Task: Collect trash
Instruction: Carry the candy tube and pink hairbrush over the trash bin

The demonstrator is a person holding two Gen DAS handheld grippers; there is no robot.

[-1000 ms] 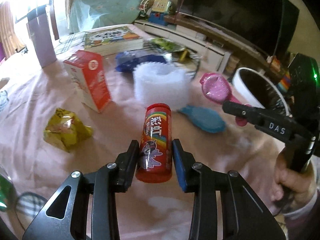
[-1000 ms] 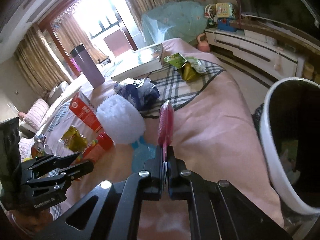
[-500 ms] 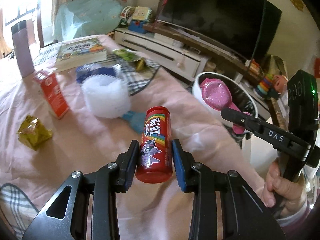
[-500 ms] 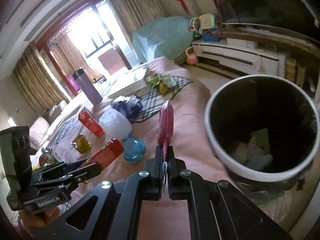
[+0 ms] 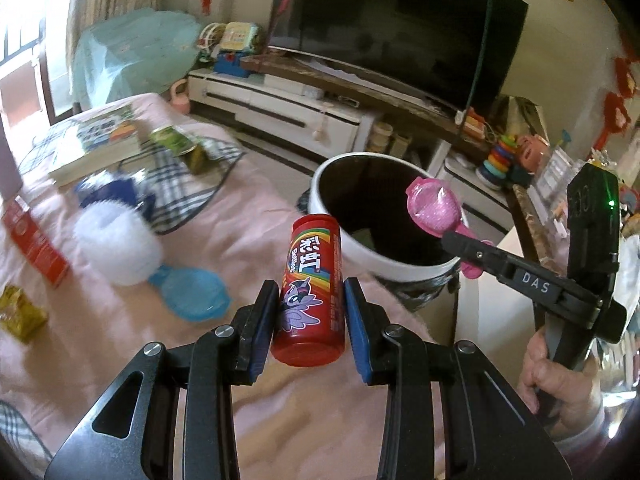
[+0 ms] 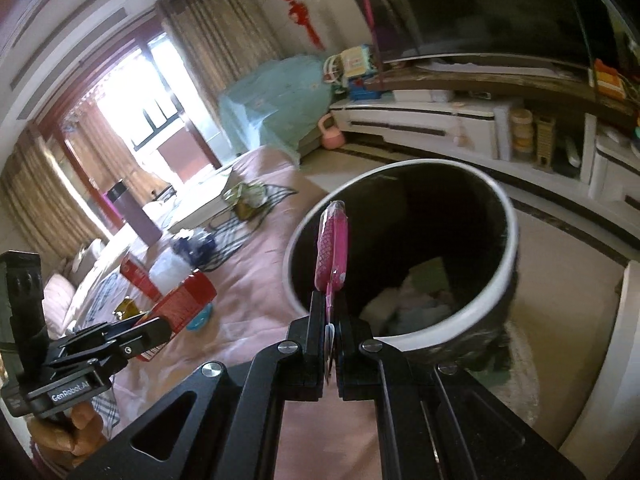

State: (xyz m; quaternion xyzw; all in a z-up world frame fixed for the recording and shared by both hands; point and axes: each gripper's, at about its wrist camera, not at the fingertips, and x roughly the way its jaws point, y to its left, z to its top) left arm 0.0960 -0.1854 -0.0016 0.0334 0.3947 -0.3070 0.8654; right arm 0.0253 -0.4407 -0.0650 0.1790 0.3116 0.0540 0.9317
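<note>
At frame centre, the left hand-held gripper (image 5: pixel 310 312) clamps a red cylindrical candy tube (image 5: pixel 312 288); the right hand-held gripper (image 6: pixel 330 334) pinches a flat pink glittery plastic package (image 6: pixel 332 250) over the white-rimmed black trash bin (image 6: pixel 472 312).

— How many of each?
— One red candy tube (image 5: pixel 310 280), one pink package (image 5: pixel 434 210), one blue package (image 5: pixel 192 294), one white-rimmed bin (image 5: pixel 384 264).
— And further back?
— One red carton (image 5: pixel 34 246), one white foam roll (image 5: pixel 116 246), one yellow wrapper (image 5: pixel 20 316), one book (image 5: pixel 98 142) (green wrappers uncountable).
</note>
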